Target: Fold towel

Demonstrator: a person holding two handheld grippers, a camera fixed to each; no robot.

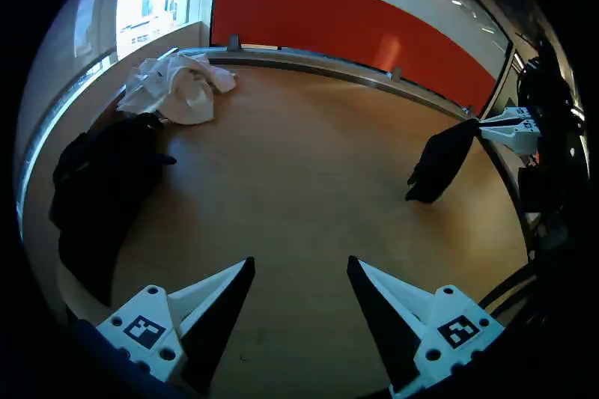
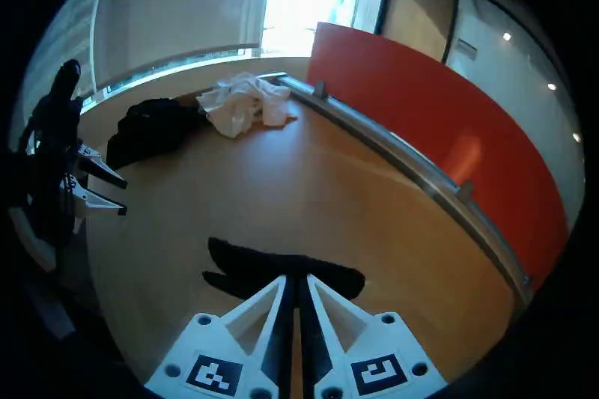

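Note:
A black towel [image 1: 440, 161] hangs by one corner over the wooden table [image 1: 299, 167], its lower end touching the top. My right gripper [image 1: 483, 123] is shut on that corner at the table's right side. In the right gripper view the towel [image 2: 254, 264] spreads dark just beyond the closed fingers of the right gripper [image 2: 298, 285]. My left gripper [image 1: 299, 268] stands open low over the table's near side with nothing between its fingers. It also appears far left in the right gripper view, left gripper [image 2: 123, 198] open, held by a dark-gloved hand.
A crumpled white cloth pile [image 1: 180, 86] [image 2: 243, 103] lies at the far corner. A heap of black cloth [image 1: 105, 174] [image 2: 153, 126] sits beside it along the edge. A metal rail [image 2: 419, 167] and red panel [image 1: 352, 25] border the far side.

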